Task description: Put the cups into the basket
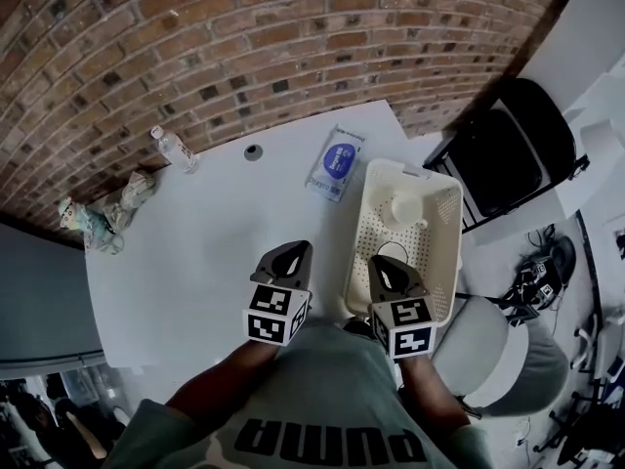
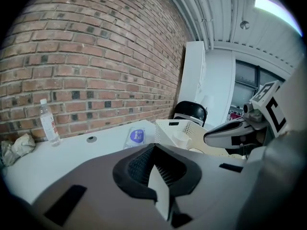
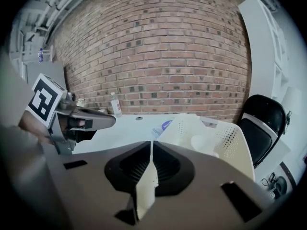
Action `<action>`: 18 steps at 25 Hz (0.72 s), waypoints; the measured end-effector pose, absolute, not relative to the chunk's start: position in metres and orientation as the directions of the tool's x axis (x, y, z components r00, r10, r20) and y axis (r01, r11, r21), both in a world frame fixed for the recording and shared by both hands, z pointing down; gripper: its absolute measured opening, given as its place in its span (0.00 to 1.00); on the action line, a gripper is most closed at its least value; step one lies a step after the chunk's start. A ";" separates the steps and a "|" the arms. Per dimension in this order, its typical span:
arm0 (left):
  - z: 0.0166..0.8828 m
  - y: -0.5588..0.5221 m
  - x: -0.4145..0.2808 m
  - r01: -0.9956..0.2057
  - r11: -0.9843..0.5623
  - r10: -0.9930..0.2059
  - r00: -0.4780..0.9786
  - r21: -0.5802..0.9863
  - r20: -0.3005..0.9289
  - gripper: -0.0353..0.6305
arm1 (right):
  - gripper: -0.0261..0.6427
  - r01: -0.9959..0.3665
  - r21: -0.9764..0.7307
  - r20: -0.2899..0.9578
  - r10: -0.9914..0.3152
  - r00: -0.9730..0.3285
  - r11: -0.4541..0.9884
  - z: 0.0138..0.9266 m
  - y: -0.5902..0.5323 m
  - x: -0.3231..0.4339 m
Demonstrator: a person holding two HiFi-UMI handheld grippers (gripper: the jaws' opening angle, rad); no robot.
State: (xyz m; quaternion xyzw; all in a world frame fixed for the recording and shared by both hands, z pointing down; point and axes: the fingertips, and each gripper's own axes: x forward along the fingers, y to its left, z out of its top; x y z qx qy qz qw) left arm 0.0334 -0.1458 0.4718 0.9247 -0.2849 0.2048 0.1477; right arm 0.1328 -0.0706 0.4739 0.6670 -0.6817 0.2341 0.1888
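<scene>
My left gripper point(image 1: 296, 250) and right gripper point(image 1: 388, 265) are both clenched on nothing, and a white cup point(image 1: 403, 208) sits in the basket point(image 1: 357, 262) at 1 o'clock.

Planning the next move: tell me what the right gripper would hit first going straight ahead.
Most likely the white basket: the right gripper, shut and empty, points down into it, just left of the white cup. Depth is unclear.
</scene>
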 end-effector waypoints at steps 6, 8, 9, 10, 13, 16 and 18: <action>0.465 -0.134 0.012 -0.576 -0.798 -0.466 0.776 0.176 0.426 0.06 | 0.06 -0.998 -0.050 0.532 -0.847 0.002 -0.033 0.463 -0.061 0.105; 0.463 -0.129 0.006 -0.563 -0.807 -0.461 0.789 0.179 0.408 0.06 | 0.06 -0.998 -0.044 0.528 -0.849 0.016 -0.047 0.462 -0.058 0.100; 0.462 -0.125 0.004 -0.556 -0.811 -0.456 0.795 0.180 0.401 0.06 | 0.06 -0.997 -0.046 0.526 -0.850 0.023 -0.055 0.461 -0.056 0.098; 0.462 -0.121 0.001 -0.550 -0.815 -0.450 0.799 0.183 0.398 0.06 | 0.06 -0.997 -0.050 0.524 -0.851 0.028 -0.063 0.460 -0.054 0.096; 0.465 -0.112 -0.004 -0.540 -0.819 -0.439 0.807 0.194 0.394 0.06 | 0.06 -0.996 -0.059 0.513 -0.858 0.026 -0.066 0.458 -0.048 0.089; 0.461 -0.104 -0.006 -0.544 -0.817 -0.450 0.808 0.191 0.379 0.06 | 0.06 -0.998 -0.049 0.502 -0.865 0.008 -0.038 0.455 -0.042 0.084; 0.454 -0.100 -0.006 -0.556 -0.811 -0.470 0.804 0.181 0.365 0.06 | 0.06 -0.999 -0.045 0.491 -0.871 -0.008 -0.016 0.451 -0.038 0.084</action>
